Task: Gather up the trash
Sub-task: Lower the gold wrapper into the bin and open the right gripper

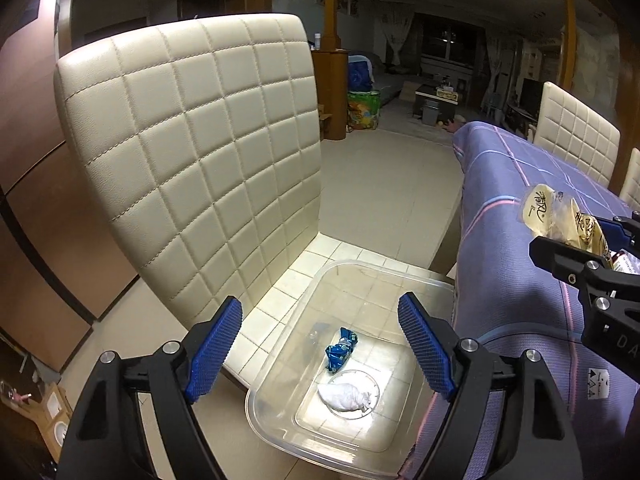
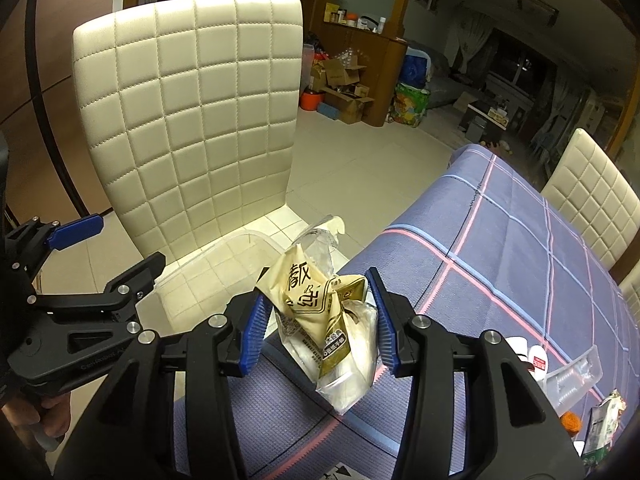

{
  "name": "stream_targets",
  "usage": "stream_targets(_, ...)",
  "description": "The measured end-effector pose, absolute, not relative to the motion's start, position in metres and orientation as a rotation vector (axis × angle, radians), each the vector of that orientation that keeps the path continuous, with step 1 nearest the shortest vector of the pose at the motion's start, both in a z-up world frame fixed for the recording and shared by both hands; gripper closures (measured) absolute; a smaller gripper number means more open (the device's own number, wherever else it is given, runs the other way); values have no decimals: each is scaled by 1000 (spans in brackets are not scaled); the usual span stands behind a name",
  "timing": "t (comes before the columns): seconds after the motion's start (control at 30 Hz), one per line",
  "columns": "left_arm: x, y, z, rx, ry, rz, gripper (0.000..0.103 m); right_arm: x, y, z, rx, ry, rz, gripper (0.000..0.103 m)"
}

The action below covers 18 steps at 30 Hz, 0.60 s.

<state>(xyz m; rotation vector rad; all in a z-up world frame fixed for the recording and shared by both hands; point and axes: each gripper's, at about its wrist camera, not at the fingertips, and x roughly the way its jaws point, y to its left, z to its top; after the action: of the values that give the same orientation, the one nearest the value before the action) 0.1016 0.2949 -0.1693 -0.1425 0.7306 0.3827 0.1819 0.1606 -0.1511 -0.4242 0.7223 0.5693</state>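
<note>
Only the left wrist view shows the clear bin point(image 1: 400, 280) under wide, empty jaws — right jaws clamp the tissue pack point(image 2: 320, 312).

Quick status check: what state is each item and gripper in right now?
Left gripper: open, empty, above the bin.
Right gripper: shut on the tissue packet.
Tissue packet: crumpled, held over the table edge.
Clear bin: lidless, on the chair seat.
Blue wrapper: crumpled, in the bin.
White tissue wad: in the bin.
</note>
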Motion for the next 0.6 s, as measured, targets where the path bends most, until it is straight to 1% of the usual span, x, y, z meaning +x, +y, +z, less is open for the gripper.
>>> stream_targets(0.47,95,304,-168,-159,724,417,25,182,170,-148,-435,698,580,52)
stream_targets(0.53,94,305,-168,-157,722,423,25,182,170,-147,-433,693,577,47)
stream_targets(0.6,94,306,-168,-155,723,430,25,182,170,-145,-427,682,569,35)
